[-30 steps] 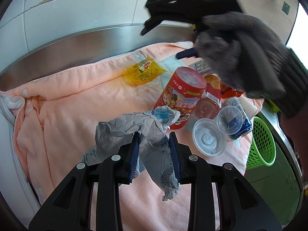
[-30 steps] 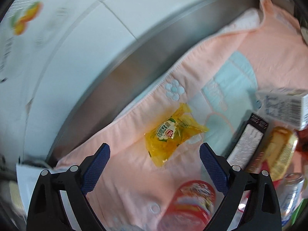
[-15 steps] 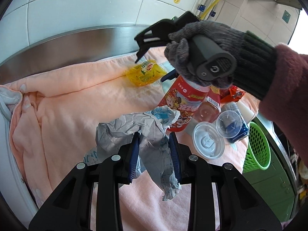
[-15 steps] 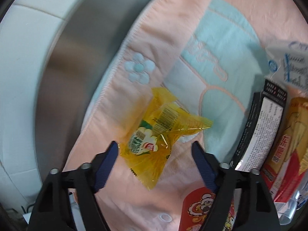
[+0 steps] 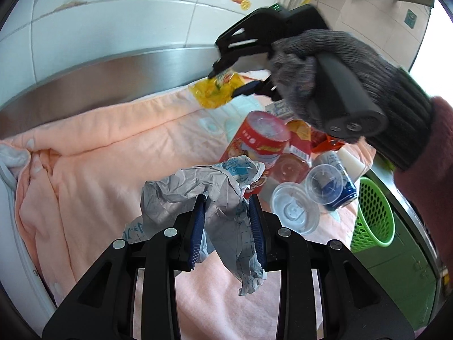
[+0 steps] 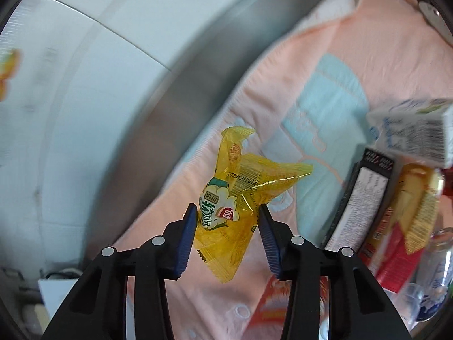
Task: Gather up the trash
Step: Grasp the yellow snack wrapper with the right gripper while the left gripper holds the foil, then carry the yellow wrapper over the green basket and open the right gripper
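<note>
My left gripper [image 5: 228,226] is shut on a crumpled grey paper [image 5: 209,195] and holds it above the peach blanket [image 5: 99,153]. My right gripper [image 6: 228,232] is shut on a yellow snack wrapper [image 6: 240,195] and has it lifted off the blanket [image 6: 376,51]. In the left wrist view the right gripper [image 5: 226,85], held by a gloved hand, carries the wrapper [image 5: 218,92] near the steel counter edge. A green mesh basket [image 5: 373,215] stands low at the right, beside the blanket.
More trash lies on the blanket: a red snack tub [image 5: 257,141], two clear plastic cups [image 5: 294,212], a blue can [image 5: 342,192], a milk carton [image 6: 410,130], a black box [image 6: 359,198] and a yellow-red packet [image 6: 407,212]. A tiled wall [image 5: 113,22] rises behind.
My right gripper closed on the yellow wrapper and lifted it off the blanket. My left gripper stayed shut on the crumpled paper, roughly in place.
</note>
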A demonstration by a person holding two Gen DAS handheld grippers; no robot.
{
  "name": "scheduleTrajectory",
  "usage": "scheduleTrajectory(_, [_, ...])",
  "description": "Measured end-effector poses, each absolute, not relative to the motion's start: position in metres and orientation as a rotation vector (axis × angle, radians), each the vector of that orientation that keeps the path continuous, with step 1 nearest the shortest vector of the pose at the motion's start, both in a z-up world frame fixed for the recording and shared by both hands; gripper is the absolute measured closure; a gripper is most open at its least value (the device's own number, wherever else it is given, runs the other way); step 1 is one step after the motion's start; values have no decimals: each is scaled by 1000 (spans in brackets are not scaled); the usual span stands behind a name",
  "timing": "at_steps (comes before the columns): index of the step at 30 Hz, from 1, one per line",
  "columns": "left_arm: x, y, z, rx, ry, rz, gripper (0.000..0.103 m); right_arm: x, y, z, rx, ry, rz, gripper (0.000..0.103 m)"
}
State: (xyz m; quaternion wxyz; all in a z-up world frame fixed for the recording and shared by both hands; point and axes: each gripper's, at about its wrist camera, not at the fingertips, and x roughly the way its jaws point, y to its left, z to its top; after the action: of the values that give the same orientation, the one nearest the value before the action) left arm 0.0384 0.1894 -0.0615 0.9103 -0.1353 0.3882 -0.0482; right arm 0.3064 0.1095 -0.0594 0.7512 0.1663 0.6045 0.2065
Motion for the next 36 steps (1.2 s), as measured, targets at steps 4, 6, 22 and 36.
scheduleTrajectory(4, [37,177,-52,-252,785,-121,73,278,76,-20,353,1197,504,60])
scheduleTrajectory(6, [37,168,-47,-244,781,-145,73,258,48,-2,347,1137,507,60])
scheduleTrajectory(22, [46,56,-22,-130,760,-375,73,139,-198,-30,245,965,82,60])
scheduleTrajectory(36, [56,-50,-14,-57,779,-491,73,107,-363,-100,277,1035,-159,43])
